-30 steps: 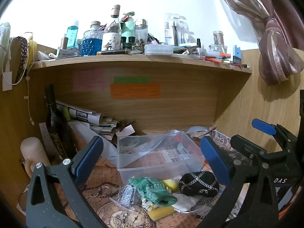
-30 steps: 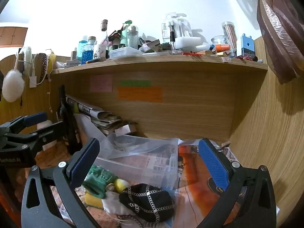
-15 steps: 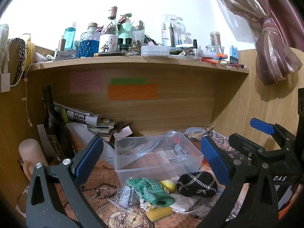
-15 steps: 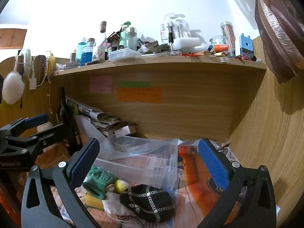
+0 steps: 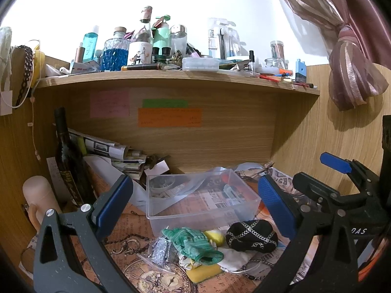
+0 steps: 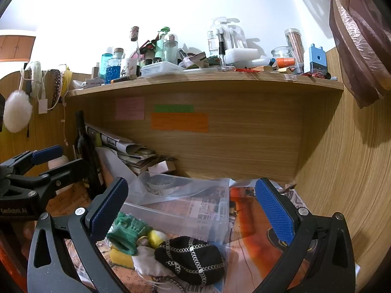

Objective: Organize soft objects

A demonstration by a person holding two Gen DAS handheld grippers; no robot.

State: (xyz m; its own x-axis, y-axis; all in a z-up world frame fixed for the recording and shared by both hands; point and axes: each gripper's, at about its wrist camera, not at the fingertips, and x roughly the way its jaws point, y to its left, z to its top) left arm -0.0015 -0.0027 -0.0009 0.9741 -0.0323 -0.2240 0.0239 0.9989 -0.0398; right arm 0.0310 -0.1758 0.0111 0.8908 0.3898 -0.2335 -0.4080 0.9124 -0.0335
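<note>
A pile of soft things lies on the desk in front of a clear plastic box (image 5: 200, 202) (image 6: 185, 210): a green knitted piece (image 5: 193, 244) (image 6: 127, 232), a black pouch with silver chain pattern (image 5: 251, 235) (image 6: 190, 258), a yellow sponge (image 5: 205, 272) (image 6: 121, 257), a small yellow ball (image 5: 216, 236) (image 6: 156, 238) and a white cloth (image 5: 234, 258) (image 6: 149, 263). My left gripper (image 5: 195, 202) is open and empty above the pile. My right gripper (image 6: 193, 207) is open and empty, above the black pouch. The box holds no soft items.
A dark bottle (image 5: 67, 161) and stacked papers (image 5: 110, 151) stand at the back left. A shelf (image 5: 171, 78) full of bottles runs overhead. A glittery bag (image 5: 160, 249) lies left of the pile. A wooden side wall (image 6: 347, 171) closes the right.
Both grippers have drawn slightly back and up; the pile and box sit a little lower and nearer in view. Nothing was grasped or moved.
</note>
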